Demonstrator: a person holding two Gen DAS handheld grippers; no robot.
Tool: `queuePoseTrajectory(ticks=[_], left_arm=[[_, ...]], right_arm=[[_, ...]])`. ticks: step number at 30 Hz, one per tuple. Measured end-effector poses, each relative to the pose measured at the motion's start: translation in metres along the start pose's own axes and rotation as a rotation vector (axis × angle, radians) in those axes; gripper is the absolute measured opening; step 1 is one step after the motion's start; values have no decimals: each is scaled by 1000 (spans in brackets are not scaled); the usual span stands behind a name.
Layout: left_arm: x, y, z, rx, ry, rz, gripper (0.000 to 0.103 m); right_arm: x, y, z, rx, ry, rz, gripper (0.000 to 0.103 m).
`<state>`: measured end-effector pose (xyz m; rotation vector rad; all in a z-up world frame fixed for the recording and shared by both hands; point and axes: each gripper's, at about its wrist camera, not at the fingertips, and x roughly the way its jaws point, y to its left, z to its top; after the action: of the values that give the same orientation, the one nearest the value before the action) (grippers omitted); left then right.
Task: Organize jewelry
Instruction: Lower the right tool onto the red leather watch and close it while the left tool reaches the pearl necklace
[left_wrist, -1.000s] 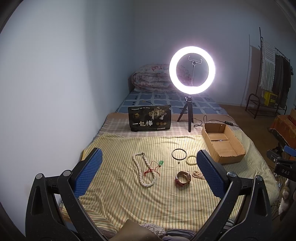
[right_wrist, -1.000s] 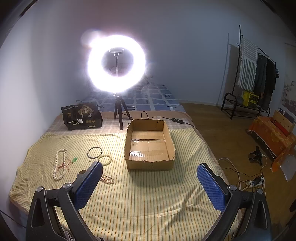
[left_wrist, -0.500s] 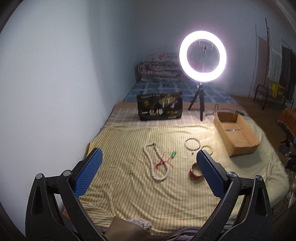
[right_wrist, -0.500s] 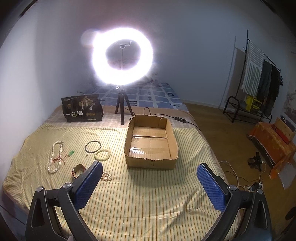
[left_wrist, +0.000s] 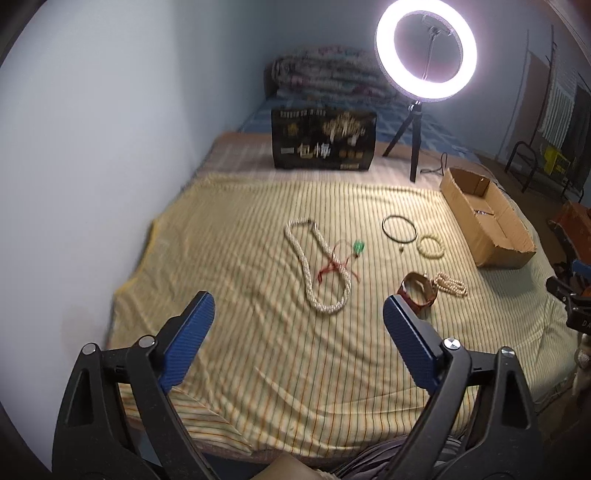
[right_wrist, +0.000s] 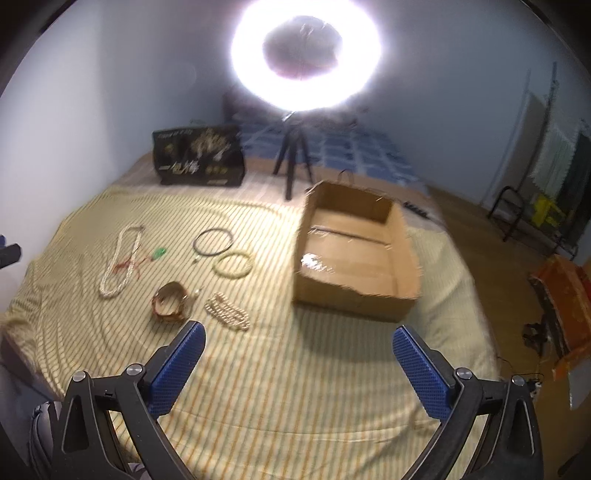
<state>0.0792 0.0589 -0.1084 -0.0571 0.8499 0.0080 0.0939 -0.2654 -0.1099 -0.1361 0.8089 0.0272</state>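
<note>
Only readable thing is the black bag (left_wrist: 323, 139) standing at the far end of the bed: big pale characters "一包梅" across its front. The small line of print along its top is too blurry to read.

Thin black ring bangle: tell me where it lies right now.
The thin black ring bangle lies flat on the striped yellow bedsheet, left of the open cardboard box in the right wrist view, just behind the pale green bead bracelet.
</note>
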Motion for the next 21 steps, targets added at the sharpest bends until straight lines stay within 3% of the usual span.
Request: queuePoseTrajectory(ticks=[7, 9, 12, 21], left_arm=[[35, 11, -8, -60, 102, -73, 72], [46, 12, -8, -79, 123, -96, 71], [63, 12, -8, -108, 165, -126, 61], [115, 8, -6, -162, 245, -145, 53]], right_arm=[[40, 15, 8, -4, 107, 156, 96], [50, 19, 8, -5, 133, 180, 91], [66, 25, 11, -10, 168, 206, 87], [99, 34, 21, 34, 254, 277, 75]])
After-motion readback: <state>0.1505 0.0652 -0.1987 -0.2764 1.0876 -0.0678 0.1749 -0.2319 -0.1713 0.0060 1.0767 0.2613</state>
